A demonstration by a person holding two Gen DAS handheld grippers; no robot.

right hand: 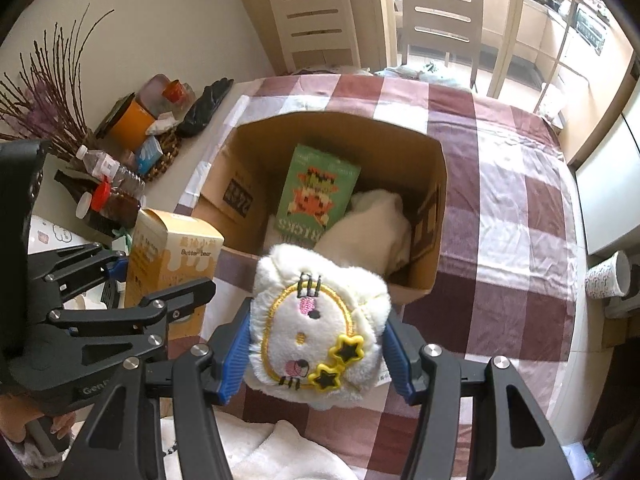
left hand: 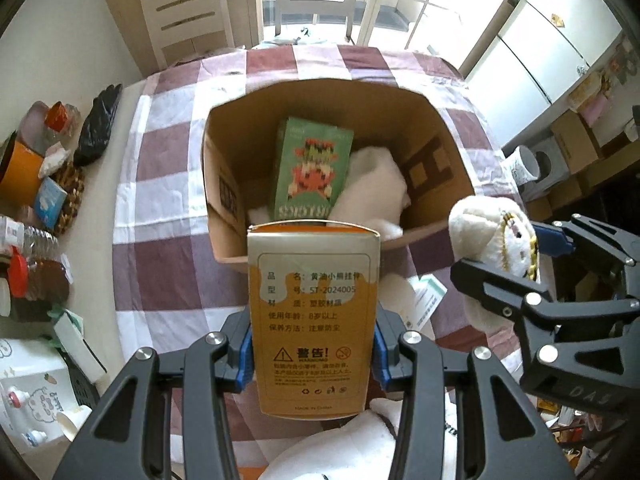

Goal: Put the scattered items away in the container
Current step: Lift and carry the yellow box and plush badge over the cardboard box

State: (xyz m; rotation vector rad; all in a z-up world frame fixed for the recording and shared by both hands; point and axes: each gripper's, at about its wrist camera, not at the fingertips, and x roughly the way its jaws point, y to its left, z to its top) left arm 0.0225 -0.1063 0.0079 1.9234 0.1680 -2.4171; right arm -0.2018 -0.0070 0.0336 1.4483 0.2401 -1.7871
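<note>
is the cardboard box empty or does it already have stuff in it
Not empty: the open-topped cardboard box already holds a green brick-set box and something white and soft beside it.

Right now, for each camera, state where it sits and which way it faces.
Left wrist: on the left gripper, looking steeply down past its orange box at the cardboard box; the right gripper shows.
Right wrist: on the right gripper, angled down over its plush toy; the left gripper shows.
Shared: cardboard box, green box, checkered cloth.
</note>
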